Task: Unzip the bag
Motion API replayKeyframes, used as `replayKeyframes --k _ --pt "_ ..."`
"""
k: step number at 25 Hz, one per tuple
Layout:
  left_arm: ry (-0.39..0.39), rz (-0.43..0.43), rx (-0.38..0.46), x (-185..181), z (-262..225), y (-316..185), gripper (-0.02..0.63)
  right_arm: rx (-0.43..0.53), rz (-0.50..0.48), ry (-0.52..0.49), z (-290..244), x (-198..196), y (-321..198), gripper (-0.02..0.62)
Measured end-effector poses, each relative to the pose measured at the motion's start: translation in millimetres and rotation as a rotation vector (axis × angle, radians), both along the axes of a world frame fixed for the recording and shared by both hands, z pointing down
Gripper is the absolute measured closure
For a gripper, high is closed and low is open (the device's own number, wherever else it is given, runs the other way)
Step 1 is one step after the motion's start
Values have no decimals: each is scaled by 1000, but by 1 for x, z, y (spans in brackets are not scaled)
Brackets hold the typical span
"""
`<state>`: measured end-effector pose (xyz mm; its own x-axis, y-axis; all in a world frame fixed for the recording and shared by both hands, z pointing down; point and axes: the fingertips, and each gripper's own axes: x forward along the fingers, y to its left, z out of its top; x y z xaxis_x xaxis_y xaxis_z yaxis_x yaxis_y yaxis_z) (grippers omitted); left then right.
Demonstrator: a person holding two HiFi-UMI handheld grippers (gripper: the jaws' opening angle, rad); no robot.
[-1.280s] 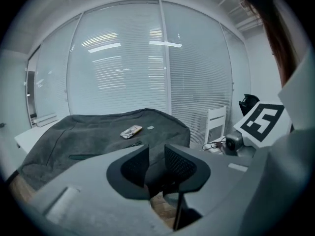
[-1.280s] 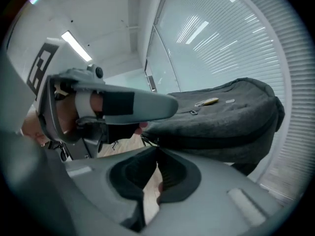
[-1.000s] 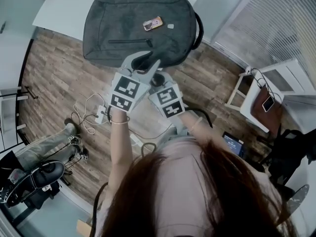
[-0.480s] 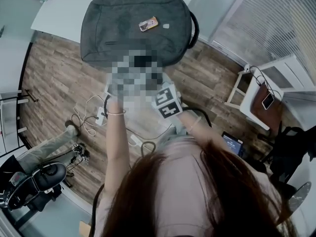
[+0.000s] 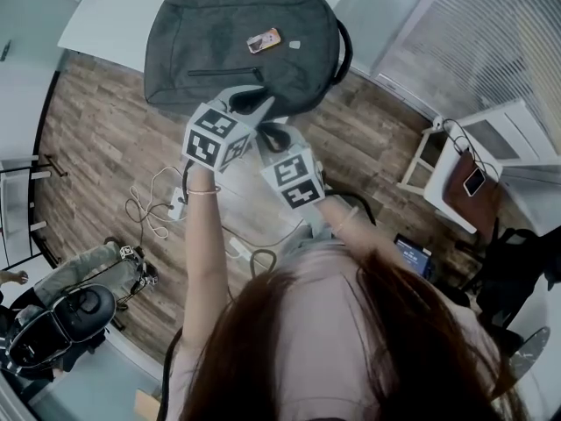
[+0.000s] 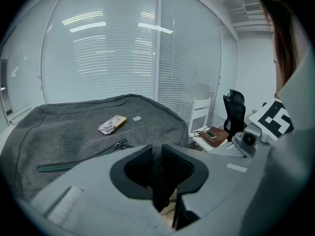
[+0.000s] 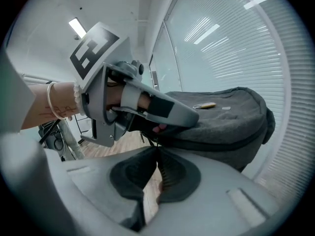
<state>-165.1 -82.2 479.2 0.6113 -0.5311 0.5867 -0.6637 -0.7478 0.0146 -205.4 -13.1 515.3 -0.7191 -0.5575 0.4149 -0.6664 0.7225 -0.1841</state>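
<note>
At the near edge of the white counter (image 5: 114,16), the grey bag (image 5: 245,46) lies flat, and both my grippers crowd its near rim. My left gripper (image 5: 254,103) has jaws that have just been closing. They are narrow now, on what I judge is a dark fold of the rim. My right gripper (image 5: 273,137) sits just beside it, jaws pressed together; whether a zipper pull is caught there I cannot tell. If they hold nothing, my pull moves no slider. If my left pinch is shallow, the bag slides with the pull — it seems to overhang the counter already — and the small packet (image 5: 263,39) on top could tip off.
</note>
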Motion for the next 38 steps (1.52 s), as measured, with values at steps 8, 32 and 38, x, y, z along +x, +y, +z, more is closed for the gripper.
replayKeyframes --k 8,32,38 --pt "4 -20 -7 0 0 -2 538 25 -8 36 -3 11 1 586" --pt "-4 -82 38 -4 0 -4 548 132 -12 215 -5 59 -3 586" --pt "-8 -96 33 -4 2 -6 561 139 -6 233 -4 66 -5 586"
